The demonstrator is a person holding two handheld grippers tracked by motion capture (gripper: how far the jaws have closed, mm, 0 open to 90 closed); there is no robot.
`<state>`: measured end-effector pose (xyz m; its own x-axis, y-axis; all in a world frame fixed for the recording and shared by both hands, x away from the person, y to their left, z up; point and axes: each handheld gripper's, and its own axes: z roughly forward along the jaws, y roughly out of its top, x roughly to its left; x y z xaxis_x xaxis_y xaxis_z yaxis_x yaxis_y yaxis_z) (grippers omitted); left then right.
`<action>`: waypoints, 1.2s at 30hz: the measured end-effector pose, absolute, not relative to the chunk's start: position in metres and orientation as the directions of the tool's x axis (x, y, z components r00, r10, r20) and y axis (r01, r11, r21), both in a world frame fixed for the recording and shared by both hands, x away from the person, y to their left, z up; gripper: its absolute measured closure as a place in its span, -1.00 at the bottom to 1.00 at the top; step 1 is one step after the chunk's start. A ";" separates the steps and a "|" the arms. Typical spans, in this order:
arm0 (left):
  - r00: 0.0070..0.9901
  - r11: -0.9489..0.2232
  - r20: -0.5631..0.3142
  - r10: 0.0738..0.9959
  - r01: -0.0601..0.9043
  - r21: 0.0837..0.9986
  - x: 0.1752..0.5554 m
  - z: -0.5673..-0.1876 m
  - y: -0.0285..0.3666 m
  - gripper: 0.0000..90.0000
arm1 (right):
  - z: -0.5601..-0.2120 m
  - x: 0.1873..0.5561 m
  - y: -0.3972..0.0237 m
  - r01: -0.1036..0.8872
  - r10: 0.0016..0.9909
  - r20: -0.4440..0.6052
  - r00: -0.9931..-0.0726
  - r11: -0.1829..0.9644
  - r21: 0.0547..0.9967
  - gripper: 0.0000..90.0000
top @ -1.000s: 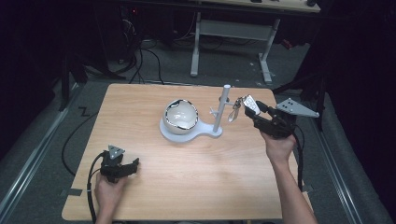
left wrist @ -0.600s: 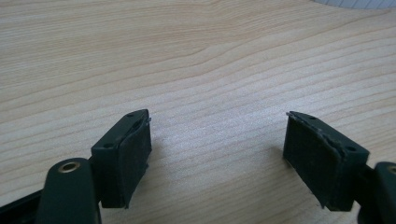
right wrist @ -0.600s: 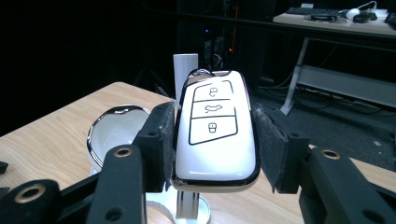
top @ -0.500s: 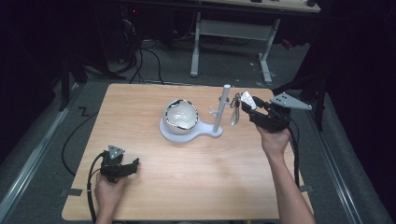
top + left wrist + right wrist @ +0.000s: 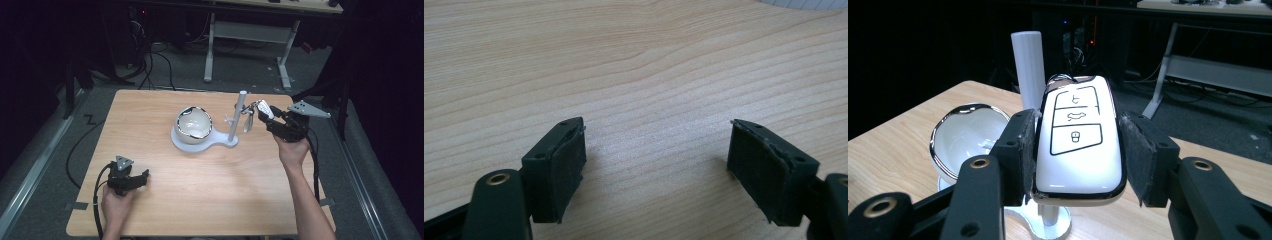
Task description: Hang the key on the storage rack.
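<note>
A fixed overhead camera looks forward and down across the whole wooden table (image 5: 210,200), taking in the white stand (image 5: 237,120) from well above. The left gripper view sits close over bare tabletop (image 5: 639,60), well apart from the stand, facing along its spread jaws. The right gripper view looks level past a white key fob (image 5: 1078,140) at the stand's post (image 5: 1027,65) just beyond. The high view and the right gripper view share that stand and its bowl (image 5: 965,137).

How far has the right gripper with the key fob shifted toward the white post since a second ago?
Yes, slightly. In the high view the right gripper, shut on the key fob, has edged left toward the white post, narrowing the gap; the stand itself has not moved.
</note>
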<state>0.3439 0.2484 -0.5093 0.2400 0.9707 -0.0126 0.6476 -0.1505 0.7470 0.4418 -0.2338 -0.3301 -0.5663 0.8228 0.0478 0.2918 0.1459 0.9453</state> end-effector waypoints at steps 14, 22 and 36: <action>0.239 -0.150 -0.013 0.971 0.647 0.747 0.344 -0.509 0.248 -0.47 | -0.344 0.451 -0.232 0.345 0.827 0.050 -0.561 0.178 0.921 0.12; 0.240 -0.151 -0.012 0.971 0.648 0.747 0.344 -0.509 0.248 -0.47 | -0.358 0.452 -0.232 0.364 0.840 0.036 -0.541 0.195 0.911 0.11; 0.240 -0.153 -0.010 0.971 0.647 0.747 0.344 -0.509 0.248 -0.47 | -0.372 0.453 -0.228 0.383 0.844 0.036 -0.536 0.205 0.901 0.11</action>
<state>0.3440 0.2481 -0.5094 0.2403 0.9706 -0.0098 0.6472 -0.1527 0.7468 0.4529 -0.2284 -0.3724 -0.5356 0.8437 0.0360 0.3832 0.2049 0.9006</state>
